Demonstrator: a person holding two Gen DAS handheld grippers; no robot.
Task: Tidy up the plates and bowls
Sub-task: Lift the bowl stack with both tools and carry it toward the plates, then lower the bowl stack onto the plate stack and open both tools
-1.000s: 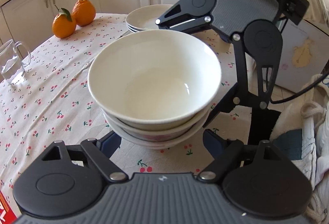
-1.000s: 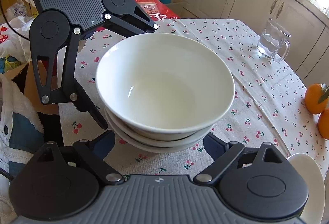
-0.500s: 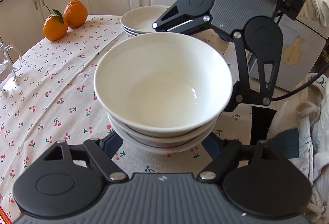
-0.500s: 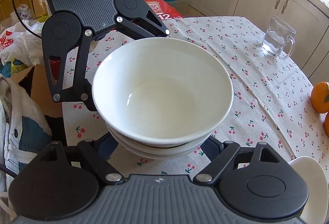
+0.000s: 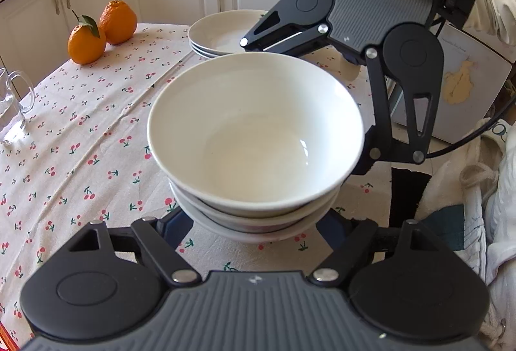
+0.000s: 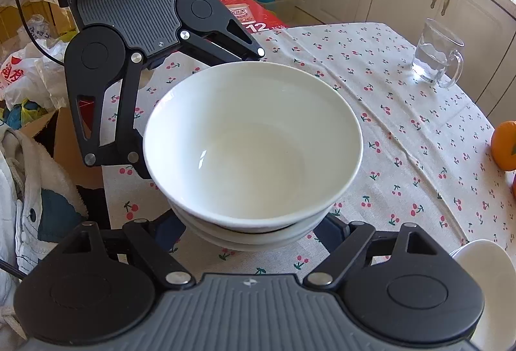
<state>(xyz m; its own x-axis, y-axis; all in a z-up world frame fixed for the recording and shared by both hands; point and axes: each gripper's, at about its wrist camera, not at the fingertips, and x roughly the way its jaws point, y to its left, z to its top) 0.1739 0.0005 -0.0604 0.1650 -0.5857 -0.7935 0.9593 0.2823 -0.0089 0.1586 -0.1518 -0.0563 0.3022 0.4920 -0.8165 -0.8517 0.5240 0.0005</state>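
Note:
Three white bowls are nested in a stack on the cherry-print tablecloth. My left gripper reaches around the stack's base from the near side. Its blue pads lie against the lowest bowl. My right gripper comes from the opposite side with the stack between its jaws. Those jaws are closing, and its pads meet the lowest bowl's sides. One of its fingers shows under the top bowl's rim. The fingertips are hidden under the bowls. A stack of white plates sits farther along the table.
Two oranges lie near the table's far edge. A glass mug of water stands on the cloth. A red box and bags are on the floor beyond the table edge, and white cabinets stand behind.
Both grippers' jaws have narrowed onto the base of the bowl stack. Both views have shifted slightly, and the bowls look a little closer.

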